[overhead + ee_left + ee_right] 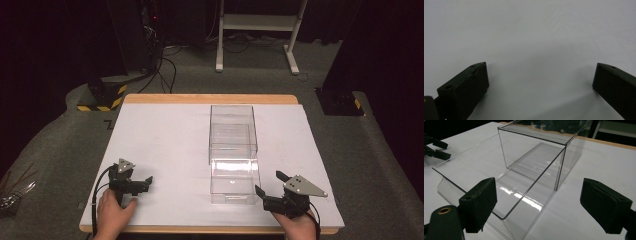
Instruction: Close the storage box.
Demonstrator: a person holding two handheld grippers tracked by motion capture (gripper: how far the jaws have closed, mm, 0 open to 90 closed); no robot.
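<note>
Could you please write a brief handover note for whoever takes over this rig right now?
Left gripper: open, holding nothing, low over the white table at its near left.
Right gripper: open, holding nothing, beside the near right corner of the clear drawer.
The drawer stands pulled partway out of its clear box at mid-table.
Done: nothing gripped yet.
Left: probably to grip the drawer front and slide it.
</note>
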